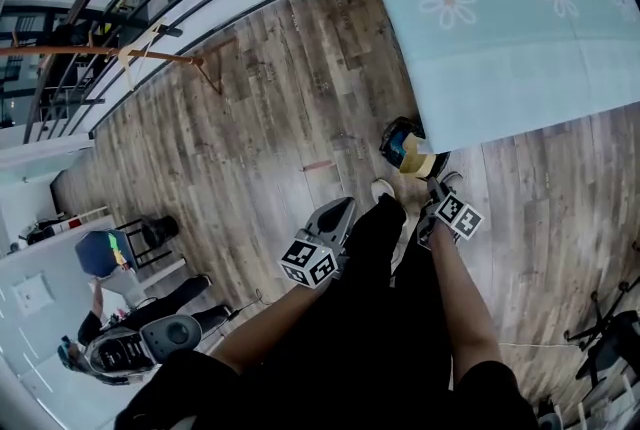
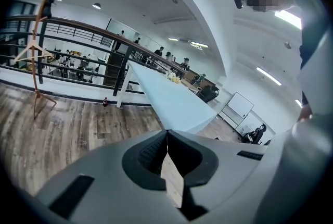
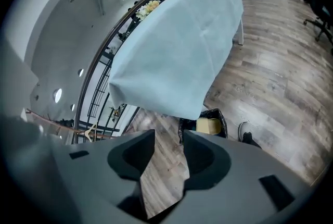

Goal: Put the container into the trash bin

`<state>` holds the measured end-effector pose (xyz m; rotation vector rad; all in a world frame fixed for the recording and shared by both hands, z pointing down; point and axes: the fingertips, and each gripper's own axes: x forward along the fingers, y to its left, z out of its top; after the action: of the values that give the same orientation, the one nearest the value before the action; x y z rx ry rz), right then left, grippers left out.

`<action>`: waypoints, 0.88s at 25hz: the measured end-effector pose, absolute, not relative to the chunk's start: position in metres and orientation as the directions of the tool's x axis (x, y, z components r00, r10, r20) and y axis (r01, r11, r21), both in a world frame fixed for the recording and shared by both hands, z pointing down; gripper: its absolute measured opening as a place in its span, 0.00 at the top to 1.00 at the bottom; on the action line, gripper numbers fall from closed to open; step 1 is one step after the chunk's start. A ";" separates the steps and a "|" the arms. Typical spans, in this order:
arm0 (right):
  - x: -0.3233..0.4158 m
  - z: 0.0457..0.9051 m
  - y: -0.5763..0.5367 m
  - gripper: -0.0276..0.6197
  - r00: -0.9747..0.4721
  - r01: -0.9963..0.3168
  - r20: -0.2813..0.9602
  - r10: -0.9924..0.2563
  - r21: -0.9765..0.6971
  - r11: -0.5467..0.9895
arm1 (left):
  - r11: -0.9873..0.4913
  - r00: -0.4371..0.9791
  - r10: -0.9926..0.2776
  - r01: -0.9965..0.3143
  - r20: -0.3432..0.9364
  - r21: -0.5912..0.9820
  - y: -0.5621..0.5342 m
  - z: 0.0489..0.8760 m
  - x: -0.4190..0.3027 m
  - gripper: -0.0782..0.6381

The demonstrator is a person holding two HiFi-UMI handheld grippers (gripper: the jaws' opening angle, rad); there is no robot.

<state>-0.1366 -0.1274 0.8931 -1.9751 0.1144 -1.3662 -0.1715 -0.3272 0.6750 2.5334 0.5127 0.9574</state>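
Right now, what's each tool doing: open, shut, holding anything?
Left tool: closed, nothing in it.
Right tool: open, empty; the container sits in the trash bin.

Tan container (image 1: pixel 417 159), inside black trash bin (image 1: pixel 387 144)

No word, brand or number can be read anywhere. The left marker cube (image 1: pixel 309 262) and right marker cube (image 1: pixel 459 215) carry only black-and-white square patterns (no letters).
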 end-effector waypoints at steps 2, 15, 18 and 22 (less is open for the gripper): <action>-0.140 0.889 -0.129 0.71 0.424 0.281 0.782 -0.458 -0.594 -0.754 | -0.858 0.706 0.462 0.201 0.537 0.473 -0.325 0.672 -0.172 0.87; -0.155 0.872 -0.119 0.71 0.413 0.223 0.787 -0.458 -0.575 -0.787 | -0.838 0.706 0.505 0.262 0.496 0.479 -0.307 0.667 -0.170 0.87; -0.156 0.864 -0.117 0.71 0.421 0.220 0.785 -0.455 -0.575 -0.788 | -0.833 0.701 0.516 0.276 0.492 0.479 -0.306 0.668 -0.173 0.87; -0.157 0.843 -0.118 0.71 0.443 0.190 0.771 -0.458 -0.580 -0.792 | -0.821 0.690 0.535 0.288 0.487 0.493 -0.300 0.674 -0.174 0.87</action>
<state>-0.1573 -0.1184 0.8429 -2.0873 0.2237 -1.3751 -0.1737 -0.3001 0.6735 2.5225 0.6428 0.8982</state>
